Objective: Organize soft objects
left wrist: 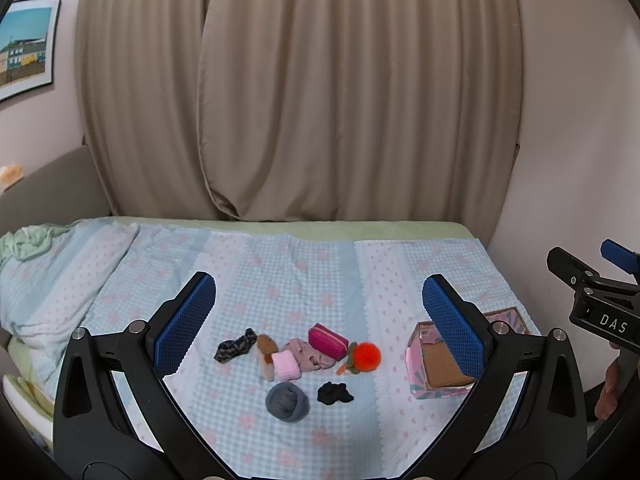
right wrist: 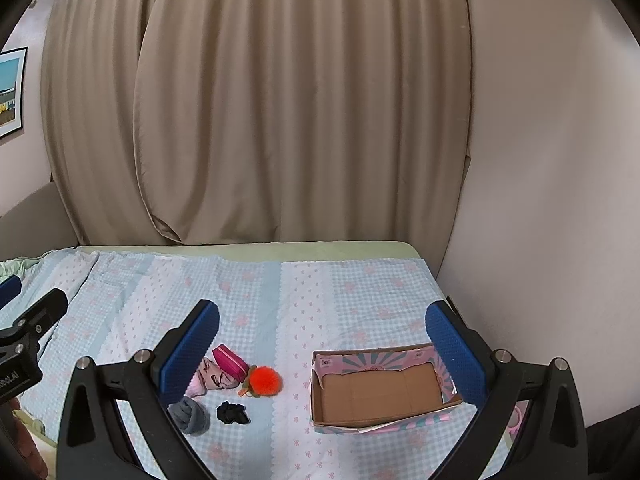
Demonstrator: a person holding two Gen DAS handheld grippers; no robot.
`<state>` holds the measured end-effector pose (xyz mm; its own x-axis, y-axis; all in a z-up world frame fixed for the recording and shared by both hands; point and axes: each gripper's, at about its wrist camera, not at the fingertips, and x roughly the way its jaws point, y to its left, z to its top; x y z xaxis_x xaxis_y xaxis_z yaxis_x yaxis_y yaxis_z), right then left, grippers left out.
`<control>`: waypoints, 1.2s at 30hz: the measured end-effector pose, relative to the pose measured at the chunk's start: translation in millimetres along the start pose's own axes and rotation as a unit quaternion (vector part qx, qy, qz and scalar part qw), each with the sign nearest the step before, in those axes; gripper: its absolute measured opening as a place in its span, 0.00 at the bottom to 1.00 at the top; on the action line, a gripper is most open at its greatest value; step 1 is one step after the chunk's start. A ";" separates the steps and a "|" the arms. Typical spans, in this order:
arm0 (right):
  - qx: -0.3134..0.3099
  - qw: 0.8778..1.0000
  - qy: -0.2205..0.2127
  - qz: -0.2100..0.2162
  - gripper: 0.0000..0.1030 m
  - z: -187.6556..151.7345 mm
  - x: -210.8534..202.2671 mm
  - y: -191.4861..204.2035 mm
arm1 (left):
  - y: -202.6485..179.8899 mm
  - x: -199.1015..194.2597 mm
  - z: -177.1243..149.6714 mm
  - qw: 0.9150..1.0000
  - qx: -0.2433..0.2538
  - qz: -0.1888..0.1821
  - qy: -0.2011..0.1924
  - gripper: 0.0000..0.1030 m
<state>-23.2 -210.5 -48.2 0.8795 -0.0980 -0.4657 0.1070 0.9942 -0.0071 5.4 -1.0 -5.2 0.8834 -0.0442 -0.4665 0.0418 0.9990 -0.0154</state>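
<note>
The left tool (left wrist: 319,308) and right tool (right wrist: 322,332) both gape wide, holding nothing, above the bed (left wrist: 280,256). Only the left view shows the patterned scrunchie (left wrist: 235,345) and brown toy (left wrist: 267,346); the right finger (left wrist: 454,326) hides part of the box (left wrist: 418,364). The right view shows the box's bare interior, well apart from the orange pompom (right wrist: 265,378), grey sock ball (right wrist: 191,415) and black scrunchie (right wrist: 233,413).

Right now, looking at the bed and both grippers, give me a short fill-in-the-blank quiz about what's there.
1. The cardboard box holds ____ of the soft objects so far.
2. The fluffy pom-pom beside the magenta pouch is ____ in colour.
3. The left gripper and the right gripper both have their jaws ____.
4. The rolled grey sock lies next to a ____ scrunchie.

Missing words: none; orange; open; black
</note>
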 end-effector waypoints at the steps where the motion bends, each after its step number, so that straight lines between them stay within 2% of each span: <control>1: 0.000 1.000 0.000 0.001 1.00 -0.3 0.8 -0.3 | 0.6 0.3 1.2 1.000 0.000 0.000 0.000 0.99; 36: 0.006 1.000 0.001 -0.001 1.00 -2.1 3.1 -0.6 | 2.2 2.4 -0.2 1.000 -0.001 -0.005 0.003 1.00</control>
<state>-21.5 -211.3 -51.5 0.8782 -0.0989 -0.4679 0.1138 0.9935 0.0034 7.5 1.0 -6.5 0.8805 -0.0532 -0.4710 0.0485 0.9986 -0.0221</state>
